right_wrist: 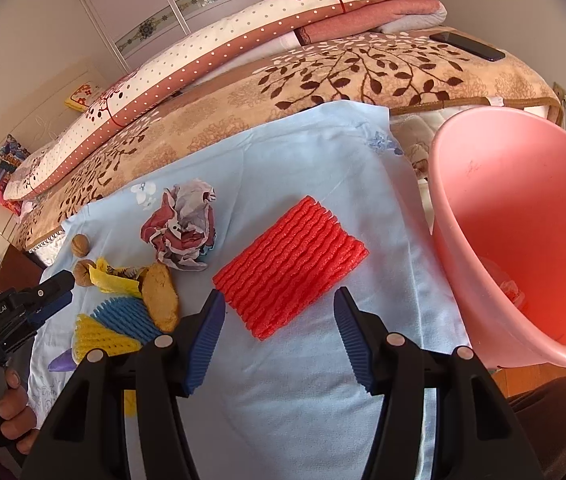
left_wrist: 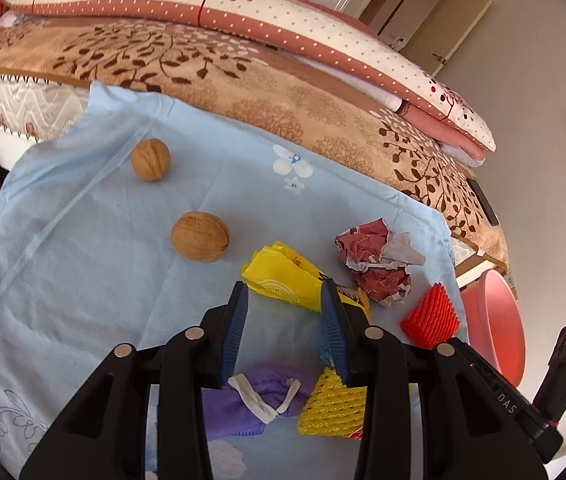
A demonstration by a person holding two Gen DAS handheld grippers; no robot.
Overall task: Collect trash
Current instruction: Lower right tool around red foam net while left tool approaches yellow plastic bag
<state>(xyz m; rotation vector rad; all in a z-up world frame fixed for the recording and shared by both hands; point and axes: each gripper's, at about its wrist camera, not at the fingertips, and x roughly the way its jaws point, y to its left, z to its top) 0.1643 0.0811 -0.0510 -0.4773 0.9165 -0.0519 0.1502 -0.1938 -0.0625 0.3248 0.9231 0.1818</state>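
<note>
Trash lies on a light blue cloth [left_wrist: 83, 260] on the bed. My left gripper [left_wrist: 285, 292] is open and empty, its tips right at a yellow wrapper [left_wrist: 283, 276]. Two walnuts [left_wrist: 199, 236] [left_wrist: 151, 159] lie beyond it. A crumpled red and grey paper ball [left_wrist: 377, 264] and a red foam net [left_wrist: 431, 318] lie to the right. My right gripper [right_wrist: 279, 300] is open and empty, just short of the red foam net [right_wrist: 291, 266]. The pink bin [right_wrist: 523, 240] stands tilted at the right. The left gripper also shows in the right wrist view [right_wrist: 59, 288].
A yellow foam net [left_wrist: 333, 406], a purple cloth piece [left_wrist: 251, 400], a blue foam net [right_wrist: 127, 316] and a brown peel [right_wrist: 159, 296] lie near the cloth's front. Folded quilts [right_wrist: 243, 52] and a phone [right_wrist: 467, 46] lie on the bed behind.
</note>
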